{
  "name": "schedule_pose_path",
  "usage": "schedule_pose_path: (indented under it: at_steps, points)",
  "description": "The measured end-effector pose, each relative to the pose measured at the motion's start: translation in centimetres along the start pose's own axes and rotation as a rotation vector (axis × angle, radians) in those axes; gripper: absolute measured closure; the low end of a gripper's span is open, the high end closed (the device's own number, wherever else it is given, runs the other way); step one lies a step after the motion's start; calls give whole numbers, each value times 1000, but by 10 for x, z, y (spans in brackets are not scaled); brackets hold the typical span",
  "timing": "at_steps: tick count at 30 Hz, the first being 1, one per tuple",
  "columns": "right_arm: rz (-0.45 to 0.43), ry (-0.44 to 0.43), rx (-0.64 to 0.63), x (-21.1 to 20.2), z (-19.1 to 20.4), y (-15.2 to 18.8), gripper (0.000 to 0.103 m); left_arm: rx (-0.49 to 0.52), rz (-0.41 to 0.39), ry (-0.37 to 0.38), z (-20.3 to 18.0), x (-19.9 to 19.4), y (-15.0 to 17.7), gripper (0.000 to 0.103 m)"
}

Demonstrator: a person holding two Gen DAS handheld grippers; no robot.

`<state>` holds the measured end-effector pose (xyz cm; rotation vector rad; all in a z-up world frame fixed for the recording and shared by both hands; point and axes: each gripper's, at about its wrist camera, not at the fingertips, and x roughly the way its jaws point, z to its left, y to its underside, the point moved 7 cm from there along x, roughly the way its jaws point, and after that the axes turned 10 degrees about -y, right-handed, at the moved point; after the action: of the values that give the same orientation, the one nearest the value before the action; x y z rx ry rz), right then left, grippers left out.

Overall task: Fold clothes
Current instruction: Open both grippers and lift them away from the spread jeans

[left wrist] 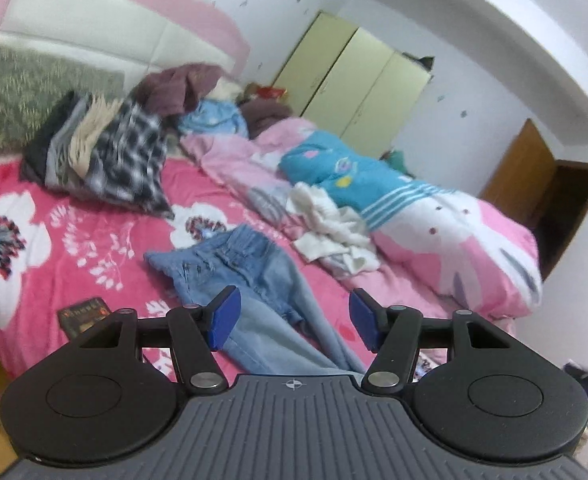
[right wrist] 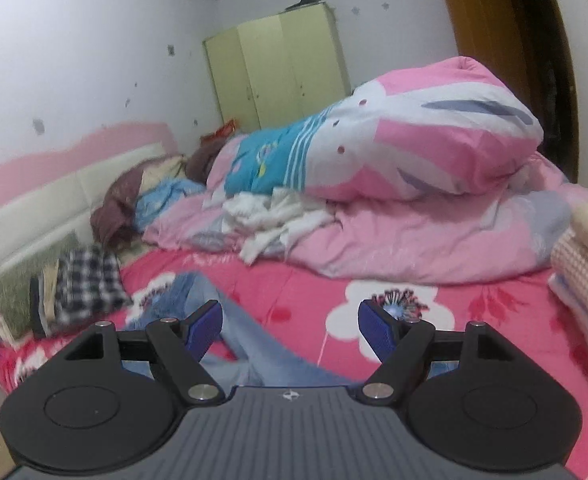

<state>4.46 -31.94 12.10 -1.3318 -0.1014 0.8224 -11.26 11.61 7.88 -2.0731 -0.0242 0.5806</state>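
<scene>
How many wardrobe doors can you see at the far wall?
3. The wardrobe shows a left door, a middle door and a right door, side by side behind the pink duvet; their bottoms are hidden.

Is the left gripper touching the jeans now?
Apart. The left wrist view shows the left gripper open above the jeans, nothing between its pads.

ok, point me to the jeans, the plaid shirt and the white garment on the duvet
jeans [left wrist: 249,256]: left wrist view, on the waistband end.
plaid shirt [left wrist: 133,160]: left wrist view, mid-fabric of the checked cloth.
white garment [right wrist: 269,216]: right wrist view, centre of the crumpled heap.
</scene>
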Motion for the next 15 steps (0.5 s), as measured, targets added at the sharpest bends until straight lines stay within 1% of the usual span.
schedule_pose_path:
  at_steps: [2, 5, 9, 12, 15]
  points:
    - [10, 0, -17, -2, 12, 10, 26, 0, -23, 8, 4, -14, -6, 36]
    - [8, -2, -29, -10, 27, 19, 26, -24, -40, 29, 13, -27, -17, 36]
    - [-21, -7, -20, -21, 41, 18, 26, -21, -80, 45, 30, -38, -30, 36]
    - [-26, 13, -32, -13, 52, 13, 27, -39, -82, 69, 49, -36, -39, 36]
    - [1, 63, -32, 12, 64, 10, 30, -55, -59, 103, 69, -25, -45, 36]
